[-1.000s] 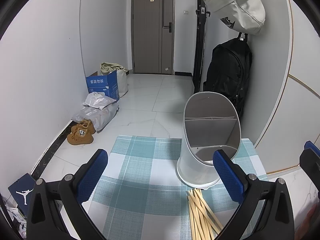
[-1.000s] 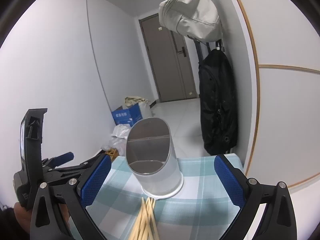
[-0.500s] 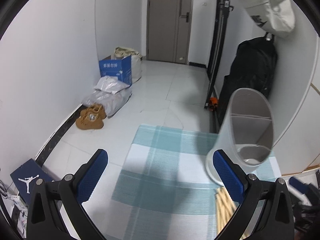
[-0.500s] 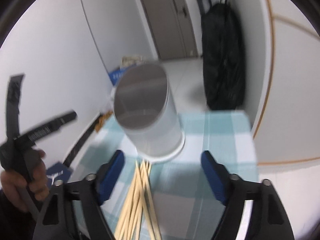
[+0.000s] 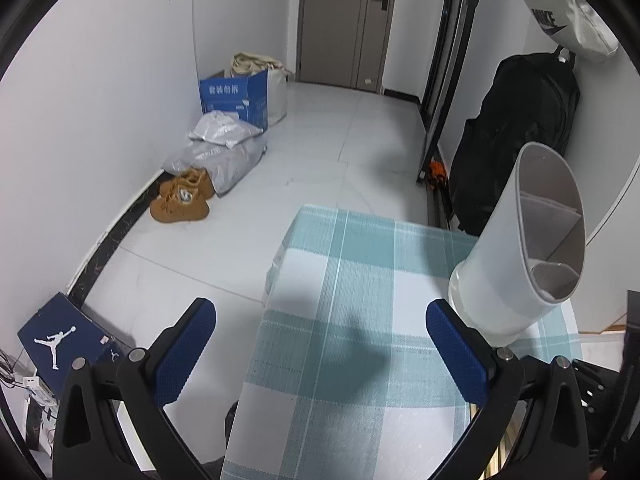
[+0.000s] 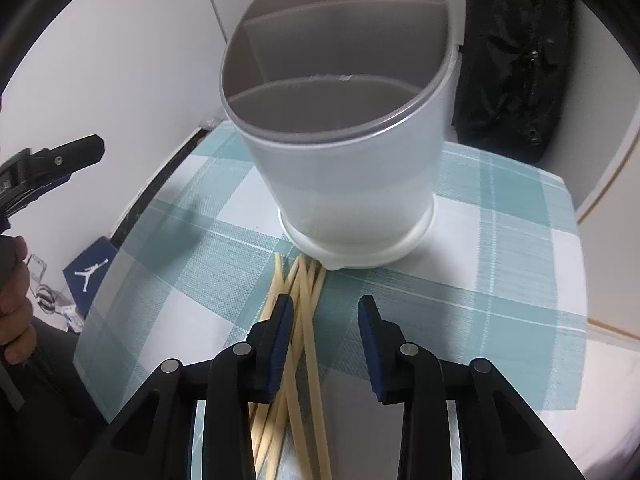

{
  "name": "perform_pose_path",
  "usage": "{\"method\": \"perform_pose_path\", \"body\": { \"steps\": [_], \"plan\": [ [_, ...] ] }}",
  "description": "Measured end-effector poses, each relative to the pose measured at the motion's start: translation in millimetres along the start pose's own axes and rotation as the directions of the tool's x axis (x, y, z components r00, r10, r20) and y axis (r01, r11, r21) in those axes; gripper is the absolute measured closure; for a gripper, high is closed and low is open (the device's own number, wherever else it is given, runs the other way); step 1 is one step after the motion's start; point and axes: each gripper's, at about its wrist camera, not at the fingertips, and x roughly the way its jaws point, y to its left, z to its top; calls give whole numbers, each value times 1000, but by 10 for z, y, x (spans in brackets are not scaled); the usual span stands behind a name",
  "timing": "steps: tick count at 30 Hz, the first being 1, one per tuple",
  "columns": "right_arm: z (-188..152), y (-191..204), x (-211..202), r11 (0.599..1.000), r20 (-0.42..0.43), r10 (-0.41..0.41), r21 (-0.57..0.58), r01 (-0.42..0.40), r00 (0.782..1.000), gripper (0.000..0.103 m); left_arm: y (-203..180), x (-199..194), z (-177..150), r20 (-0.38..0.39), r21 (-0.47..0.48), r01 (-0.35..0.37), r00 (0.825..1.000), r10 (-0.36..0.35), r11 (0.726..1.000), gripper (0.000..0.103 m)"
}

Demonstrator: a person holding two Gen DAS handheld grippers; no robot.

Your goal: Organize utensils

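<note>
Several pale wooden chopsticks point(image 6: 306, 312) lie in a loose bundle on the checked cloth, tips against the foot of the white utensil holder point(image 6: 344, 184). My right gripper point(image 6: 325, 320) is low over them, its jaws closing, with some sticks between the blue pads and a gap still showing on the right side. The holder point(image 5: 528, 256) has grey divided compartments and stands upright at the right in the left wrist view. My left gripper point(image 5: 320, 344) is open over the cloth's left part, holding nothing.
The teal-and-white checked cloth point(image 5: 360, 320) covers a small table whose left edge drops to the tiled floor. Shoes point(image 5: 182, 196), bags and a blue box point(image 5: 236, 96) line the left wall. A black backpack point(image 5: 516, 132) hangs right. A hand point(image 6: 14, 304) holds the left gripper.
My right gripper dropped toward the chopsticks, tilted down and narrowed its jaws around them. My left gripper shifted left, so the holder slid to the right of its view and the chopsticks left it.
</note>
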Motion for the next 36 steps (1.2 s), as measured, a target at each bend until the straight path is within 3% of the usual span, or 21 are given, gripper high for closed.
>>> {"method": "perform_pose_path", "body": {
  "steps": [3,11,13,17,23,30,36],
  "plan": [
    [27,28,109,1000,-28,-4,-12,3,1000,80,9,24,-7,-21,-2,9,1000,-9,1000,1],
    [76,22,197,1000,-41,2,-21,-3,999,83,-24,72,-19,-58,12,33,998,-32,999,1],
    [95,3,185,1000,-43,10,-7,-10,999,97,-50,82,-26,-64,21,38,997,-37,999,1],
    [95,19,158,1000,-39,18,-3,-18,999,98,-91,129,-47,-100,36,63,993,-59,997,1],
    [65,-76,-114,999,39,31,33,-33,999,98,-278,231,-186,-228,76,156,964,-135,985,1],
    [-25,-397,-538,983,153,66,159,-90,986,98,-569,295,-392,-360,112,254,911,-199,961,1],
    [-101,-522,-856,970,237,60,213,-113,970,98,-779,268,-357,-359,102,275,906,-223,956,1]
  ]
}}
